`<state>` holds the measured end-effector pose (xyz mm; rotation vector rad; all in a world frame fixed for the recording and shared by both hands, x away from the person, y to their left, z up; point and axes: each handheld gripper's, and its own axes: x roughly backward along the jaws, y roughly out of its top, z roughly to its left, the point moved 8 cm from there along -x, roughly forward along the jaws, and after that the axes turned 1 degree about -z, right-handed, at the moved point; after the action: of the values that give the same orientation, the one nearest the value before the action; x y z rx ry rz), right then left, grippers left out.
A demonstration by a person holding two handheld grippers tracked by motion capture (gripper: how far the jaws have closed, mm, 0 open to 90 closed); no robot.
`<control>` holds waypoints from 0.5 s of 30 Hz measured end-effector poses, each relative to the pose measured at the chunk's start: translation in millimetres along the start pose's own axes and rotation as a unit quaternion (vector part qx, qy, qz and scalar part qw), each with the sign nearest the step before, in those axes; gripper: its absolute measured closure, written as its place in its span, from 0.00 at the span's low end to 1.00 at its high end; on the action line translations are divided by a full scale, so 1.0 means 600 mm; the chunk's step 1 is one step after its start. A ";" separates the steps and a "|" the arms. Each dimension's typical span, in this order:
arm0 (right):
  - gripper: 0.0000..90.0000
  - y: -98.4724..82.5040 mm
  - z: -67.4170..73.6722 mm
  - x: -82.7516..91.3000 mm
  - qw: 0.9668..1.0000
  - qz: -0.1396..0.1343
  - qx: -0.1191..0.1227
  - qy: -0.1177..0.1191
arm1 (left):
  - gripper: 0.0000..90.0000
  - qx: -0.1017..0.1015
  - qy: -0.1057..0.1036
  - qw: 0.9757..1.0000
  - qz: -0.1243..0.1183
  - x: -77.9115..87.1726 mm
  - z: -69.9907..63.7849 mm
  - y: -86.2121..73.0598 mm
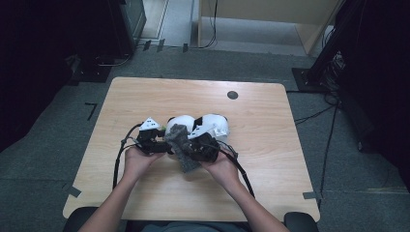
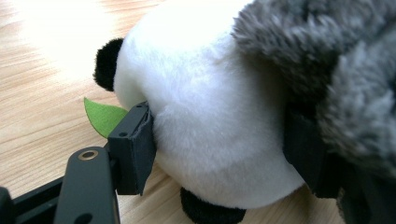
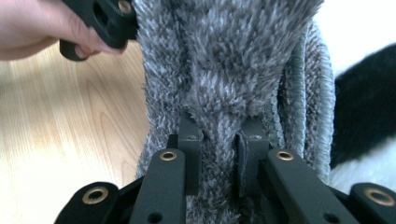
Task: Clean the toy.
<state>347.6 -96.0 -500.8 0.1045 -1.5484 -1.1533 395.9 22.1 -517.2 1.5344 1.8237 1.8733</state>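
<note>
Right tongs [image 3: 219, 140] pinch a fold of grey cloth [image 3: 233, 60] draped against the panda toy [image 2: 205, 116]; left tongs [image 2: 219, 154] (spread wide) straddle its body.

So the desk [image 1: 145, 96] was a light wood one with rounded corners, sitting on a grey carpeted floor [image 1: 58, 125]. A small dark round disc [image 1: 232, 94] sat in the top near the far edge, right of centre. Around the middle lay a black-and-white plush panda [image 1: 212, 123], resting right on the wood, with a little green felt leaf [image 2: 105, 116] poking out beside it. A fuzzy grey cloth [image 1: 183, 147] was bunched against the panda on the near side, its lower end down on the desk. Rest of the top was plain wood grain.
</note>
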 end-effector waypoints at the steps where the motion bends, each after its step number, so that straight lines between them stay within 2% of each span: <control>1: 0.85 -0.004 0.000 -0.001 1.000 0.002 0.001 0.001 | 0.34 0.000 0.000 1.000 0.000 0.000 0.000 0.000; 15: 0.85 -0.037 -0.004 -0.012 0.999 0.036 0.000 0.005 | 0.40 0.008 -0.005 1.000 0.005 0.002 -0.001 0.000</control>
<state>340.6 -104.3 -521.6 0.0542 -1.5310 -1.0937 394.9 22.1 -516.5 1.5572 1.8363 1.8554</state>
